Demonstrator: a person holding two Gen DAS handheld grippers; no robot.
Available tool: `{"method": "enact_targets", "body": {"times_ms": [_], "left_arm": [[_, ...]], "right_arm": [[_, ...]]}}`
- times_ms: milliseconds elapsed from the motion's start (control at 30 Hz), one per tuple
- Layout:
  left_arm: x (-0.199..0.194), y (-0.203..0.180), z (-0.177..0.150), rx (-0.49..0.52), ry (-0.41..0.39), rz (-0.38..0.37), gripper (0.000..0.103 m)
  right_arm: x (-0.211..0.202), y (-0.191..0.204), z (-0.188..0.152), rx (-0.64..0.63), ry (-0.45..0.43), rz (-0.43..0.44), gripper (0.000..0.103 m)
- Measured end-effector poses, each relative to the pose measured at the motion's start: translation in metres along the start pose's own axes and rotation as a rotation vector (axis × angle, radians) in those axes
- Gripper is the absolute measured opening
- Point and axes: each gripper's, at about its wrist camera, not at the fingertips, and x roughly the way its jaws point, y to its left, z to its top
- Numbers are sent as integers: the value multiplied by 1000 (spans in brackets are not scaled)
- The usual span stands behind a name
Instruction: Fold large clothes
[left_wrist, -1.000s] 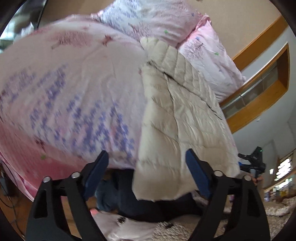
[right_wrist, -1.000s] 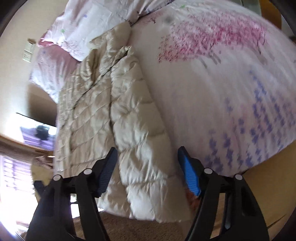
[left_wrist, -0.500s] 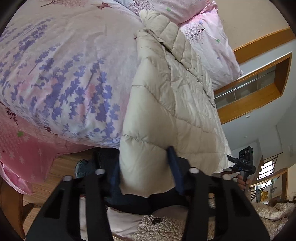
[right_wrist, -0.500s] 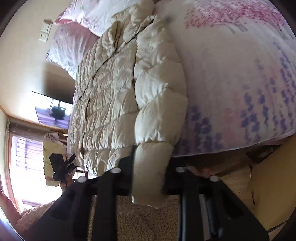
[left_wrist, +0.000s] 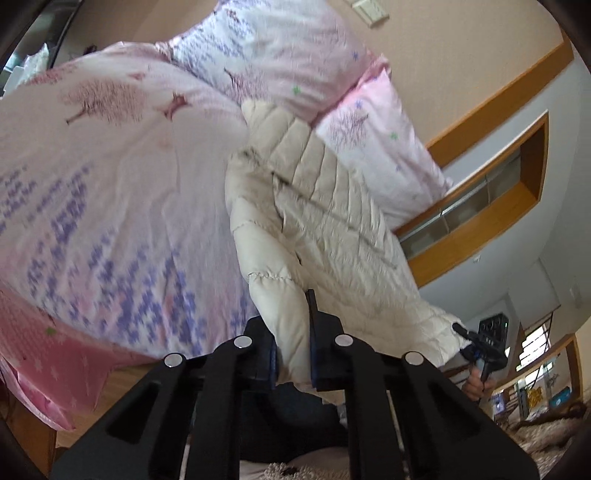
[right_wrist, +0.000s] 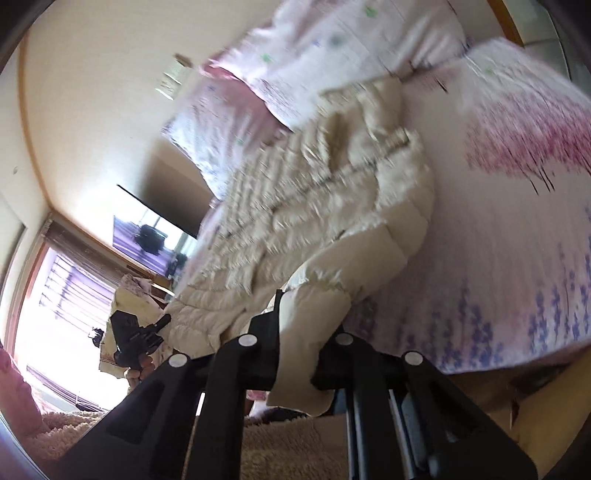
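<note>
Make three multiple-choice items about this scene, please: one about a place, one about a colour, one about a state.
1. Where does the puffer jacket lie?
A. on the bed
B. on the rug
C. on a chair

2. What colour is the jacket?
A. navy
B. cream
C. red

3. How is the left claw?
A. wide open, nothing in it
B. shut on the jacket's hem
C. shut on a pillow

Answers: 1 A, the jacket is spread over the floral duvet; 2 B, its quilted fabric is cream; 3 B, the pads squeeze the hem, having just closed on it. The right claw grips the hem too.
</note>
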Motion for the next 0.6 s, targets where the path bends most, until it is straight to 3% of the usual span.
{"method": "enact_targets", "body": {"times_ms": [333, 600], "left_arm": [[-29, -21, 31, 61, -143, -38, 11], [-29, -62, 101, 140, -292, -52, 11]], "right_arm": [[-34, 24, 23, -83, -192, 57, 11], [-46, 66, 77, -195, -381, 7, 11]]}}
